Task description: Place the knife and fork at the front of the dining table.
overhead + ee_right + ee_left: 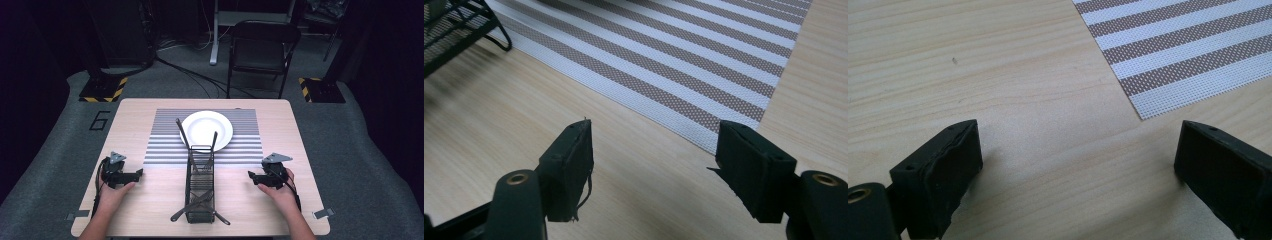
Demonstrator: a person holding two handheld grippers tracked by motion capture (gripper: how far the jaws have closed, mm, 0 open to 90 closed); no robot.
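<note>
A black wire basket (200,184) stands on the wooden table (150,200), with several dark utensils (200,202) lying in it and sticking out of both ends. Behind it a white plate (206,130) rests on a striped placemat (165,145). My left gripper (140,173) lies at the table's left, held by a hand, open with bare wood between its jaws (1075,165). My right gripper (250,175) sits at the table's right, open too, over wood near the placemat's corner (744,107). A corner of the basket (454,30) shows in the right gripper view.
A black folding chair (262,47) stands beyond the table's far edge. Cables run across the grey floor (190,75). Yellow-and-black striped bases (102,90) sit at the back left and back right.
</note>
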